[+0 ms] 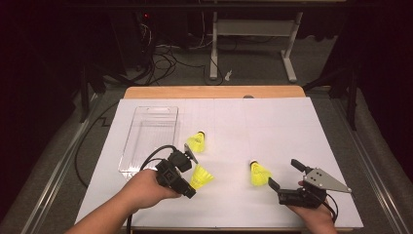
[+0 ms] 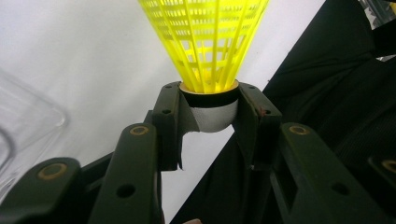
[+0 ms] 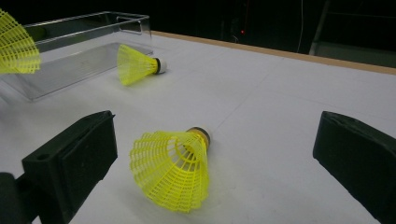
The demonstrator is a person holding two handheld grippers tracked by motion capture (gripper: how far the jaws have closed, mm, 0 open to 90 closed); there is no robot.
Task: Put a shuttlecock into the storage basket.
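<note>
Legible text, labels, brands, numbers, signs: none readable on any item in the high view or either gripper view.

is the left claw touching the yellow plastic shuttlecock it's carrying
Touching. The left gripper view shows the left claw with both black jaws pressed against the white cork base of the yellow plastic shuttlecock, no gap on either side.
</note>
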